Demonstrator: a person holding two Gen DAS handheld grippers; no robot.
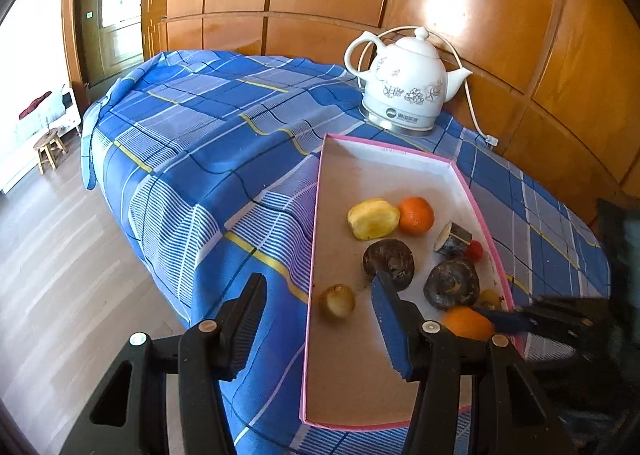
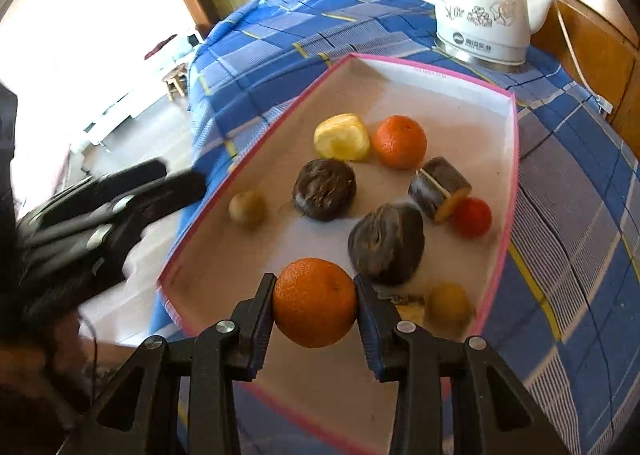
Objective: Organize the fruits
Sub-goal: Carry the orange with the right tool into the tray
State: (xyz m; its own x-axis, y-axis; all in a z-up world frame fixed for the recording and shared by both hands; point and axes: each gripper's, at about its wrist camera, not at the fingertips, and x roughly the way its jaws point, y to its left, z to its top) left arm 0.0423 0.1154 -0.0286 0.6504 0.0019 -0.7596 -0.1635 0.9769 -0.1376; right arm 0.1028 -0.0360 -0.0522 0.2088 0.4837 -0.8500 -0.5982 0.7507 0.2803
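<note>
Gripping orange, right gripper above box

Right gripper points steeply down, both pads clamped on the sides of an orange, which hangs clear between the fingers. Left gripper also tilts down, jaws parted with nothing between them: one finger outside the edge of the box, the other over its inside. In the right wrist view the left gripper is a dark blurred shape at left.
</note>
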